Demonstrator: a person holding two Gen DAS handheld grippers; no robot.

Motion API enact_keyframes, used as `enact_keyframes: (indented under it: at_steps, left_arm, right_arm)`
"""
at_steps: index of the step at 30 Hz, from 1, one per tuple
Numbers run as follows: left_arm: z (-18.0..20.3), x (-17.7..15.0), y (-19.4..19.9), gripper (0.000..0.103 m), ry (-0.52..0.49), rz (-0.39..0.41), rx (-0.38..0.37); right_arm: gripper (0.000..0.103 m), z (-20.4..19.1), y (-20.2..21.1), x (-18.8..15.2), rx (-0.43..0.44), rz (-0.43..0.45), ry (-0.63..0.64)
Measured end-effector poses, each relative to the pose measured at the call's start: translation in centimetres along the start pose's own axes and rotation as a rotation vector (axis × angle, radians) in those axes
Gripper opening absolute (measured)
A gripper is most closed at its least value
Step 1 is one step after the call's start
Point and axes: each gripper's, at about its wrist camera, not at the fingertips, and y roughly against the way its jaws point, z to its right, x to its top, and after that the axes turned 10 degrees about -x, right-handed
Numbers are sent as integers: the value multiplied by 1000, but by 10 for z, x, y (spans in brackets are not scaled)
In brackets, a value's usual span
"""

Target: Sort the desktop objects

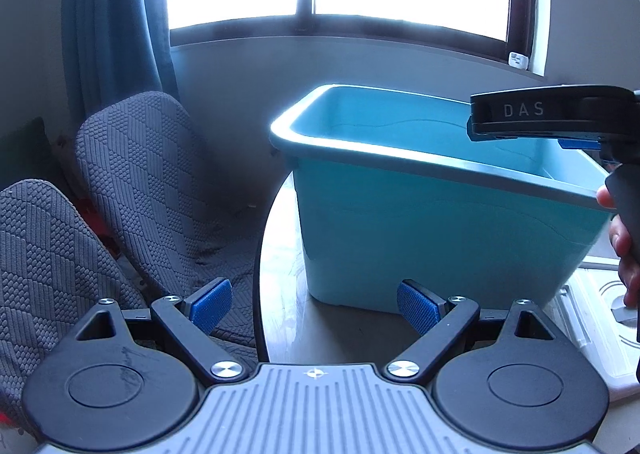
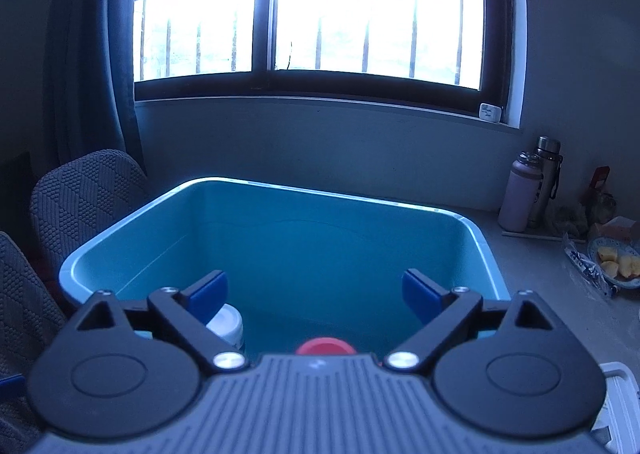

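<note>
A light blue plastic bin (image 1: 440,230) stands on the table; in the right wrist view I look down into it (image 2: 320,238). A white round container (image 2: 228,324) and a red round object (image 2: 325,346) lie at the near bottom of the bin, partly hidden by the gripper body. My right gripper (image 2: 316,294) is open and empty above the bin's near edge; it also shows in the left wrist view (image 1: 552,114) over the bin's right side. My left gripper (image 1: 316,306) is open and empty in front of the bin's left corner.
Two grey upholstered chairs (image 1: 132,182) stand left of the table. A white tray (image 1: 592,318) lies at the right. Two bottles (image 2: 532,186) and a plate of food (image 2: 618,262) stand by the wall on the right. A window is behind.
</note>
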Motion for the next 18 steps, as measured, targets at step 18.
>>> enact_keyframes:
  at_steps: [18]
  left_arm:
    - [3, -39, 78, 91, -50, -14, -21]
  right_arm:
    - [94, 15, 94, -44, -45, -34, -73]
